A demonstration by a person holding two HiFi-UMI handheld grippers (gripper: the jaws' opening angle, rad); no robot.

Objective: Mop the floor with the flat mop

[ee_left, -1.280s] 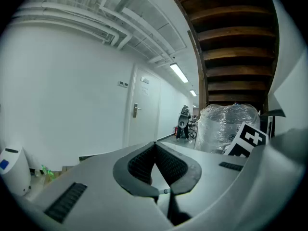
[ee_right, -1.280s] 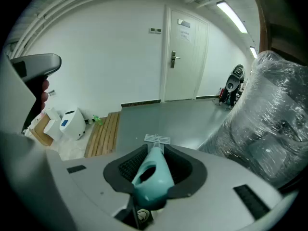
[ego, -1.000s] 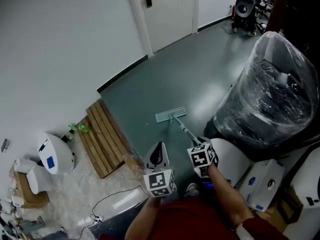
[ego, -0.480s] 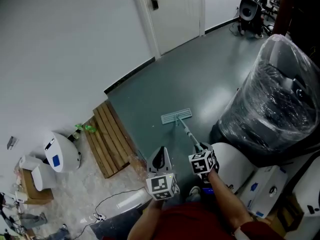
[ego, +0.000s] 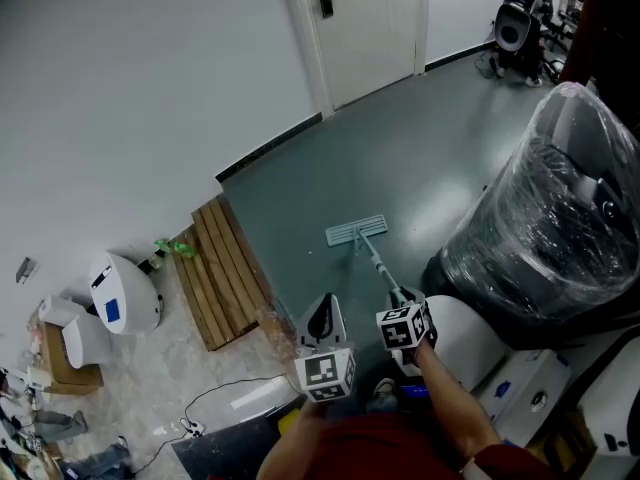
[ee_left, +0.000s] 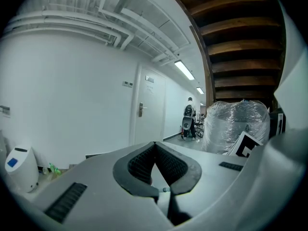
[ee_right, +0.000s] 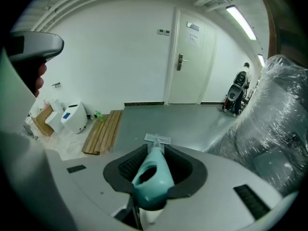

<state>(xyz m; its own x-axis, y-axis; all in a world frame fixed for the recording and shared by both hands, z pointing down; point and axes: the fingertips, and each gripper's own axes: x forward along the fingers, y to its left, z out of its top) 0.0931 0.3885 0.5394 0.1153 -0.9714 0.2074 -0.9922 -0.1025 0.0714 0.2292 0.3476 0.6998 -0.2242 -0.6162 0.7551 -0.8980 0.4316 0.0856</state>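
View swung, door and plastic-wrapped bundle slid right in frame, flat mop edged right with them

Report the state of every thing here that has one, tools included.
left tool: shut, empty.
right tool: shut on the mop handle.
mop: head flat on the floor, handle slanting up to the right tool.
door: closed.
bundle: wrapped in clear film.
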